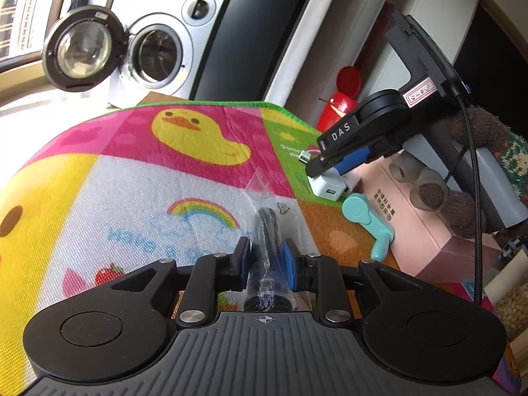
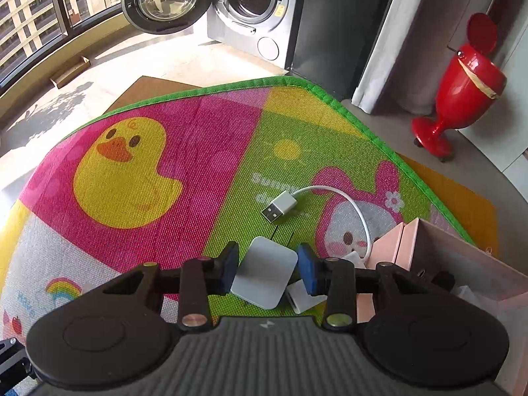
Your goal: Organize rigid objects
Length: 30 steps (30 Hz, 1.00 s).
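My left gripper (image 1: 265,257) is shut on a black cylinder in a clear plastic bag (image 1: 269,231), held over the colourful play mat (image 1: 132,171). My right gripper (image 2: 268,269) is open, its blue pads on either side of a white square charger (image 2: 264,274) that lies on the mat; I cannot tell if they touch it. In the left wrist view the right gripper (image 1: 321,165) hovers just over that charger (image 1: 326,188). A white USB cable (image 2: 280,206) lies just beyond the charger. A pink box (image 2: 462,264) stands open at the right.
A teal hand fan (image 1: 369,221) leans by the pink box (image 1: 415,231). A second small white adapter (image 2: 302,298) lies under my right finger. A red goblet-shaped bin (image 2: 462,82) stands off the mat. A washing machine (image 2: 250,3) with open door is behind.
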Tool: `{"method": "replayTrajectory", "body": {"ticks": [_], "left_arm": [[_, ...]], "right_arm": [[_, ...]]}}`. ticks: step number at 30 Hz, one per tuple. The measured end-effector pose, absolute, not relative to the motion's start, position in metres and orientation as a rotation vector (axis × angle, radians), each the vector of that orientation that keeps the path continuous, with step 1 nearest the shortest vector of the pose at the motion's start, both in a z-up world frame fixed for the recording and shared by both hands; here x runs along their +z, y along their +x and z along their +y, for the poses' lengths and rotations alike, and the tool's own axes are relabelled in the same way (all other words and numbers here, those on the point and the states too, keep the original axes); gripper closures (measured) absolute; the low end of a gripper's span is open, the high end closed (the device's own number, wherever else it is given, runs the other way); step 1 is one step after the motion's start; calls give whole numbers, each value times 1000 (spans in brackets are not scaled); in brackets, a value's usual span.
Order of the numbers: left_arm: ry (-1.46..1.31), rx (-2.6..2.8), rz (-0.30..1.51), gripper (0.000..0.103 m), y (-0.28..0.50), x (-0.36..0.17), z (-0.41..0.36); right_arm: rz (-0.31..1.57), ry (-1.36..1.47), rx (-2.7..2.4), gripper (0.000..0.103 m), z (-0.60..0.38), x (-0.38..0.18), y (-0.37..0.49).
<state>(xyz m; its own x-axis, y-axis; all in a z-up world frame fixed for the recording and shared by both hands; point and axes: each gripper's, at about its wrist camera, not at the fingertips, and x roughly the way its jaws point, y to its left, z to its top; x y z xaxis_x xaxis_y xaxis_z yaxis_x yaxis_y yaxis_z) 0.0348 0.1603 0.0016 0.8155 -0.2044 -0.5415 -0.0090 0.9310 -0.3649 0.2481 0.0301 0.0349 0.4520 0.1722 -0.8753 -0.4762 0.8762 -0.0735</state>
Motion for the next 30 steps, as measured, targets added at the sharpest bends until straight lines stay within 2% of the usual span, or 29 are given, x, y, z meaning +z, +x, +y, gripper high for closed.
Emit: {"method": "replayTrajectory", "body": {"ticks": [3, 5, 10, 20, 30], "left_arm": [[-357, -103, 611, 78, 34, 2, 160], [-351, -100, 611, 78, 34, 1, 159], [-342, -94, 611, 78, 34, 2, 157], [-358, -101, 609, 78, 34, 1, 159], [-437, -4, 565, 78, 27, 3, 183]], "right_arm": [[1122, -292, 469, 71, 25, 36, 233], [1200, -280, 556, 71, 23, 38, 220], [1077, -339, 449, 71, 17, 65, 213], [1106, -432, 144, 72, 28, 33, 250], [1077, -542, 225, 77, 29, 31, 220]]}}
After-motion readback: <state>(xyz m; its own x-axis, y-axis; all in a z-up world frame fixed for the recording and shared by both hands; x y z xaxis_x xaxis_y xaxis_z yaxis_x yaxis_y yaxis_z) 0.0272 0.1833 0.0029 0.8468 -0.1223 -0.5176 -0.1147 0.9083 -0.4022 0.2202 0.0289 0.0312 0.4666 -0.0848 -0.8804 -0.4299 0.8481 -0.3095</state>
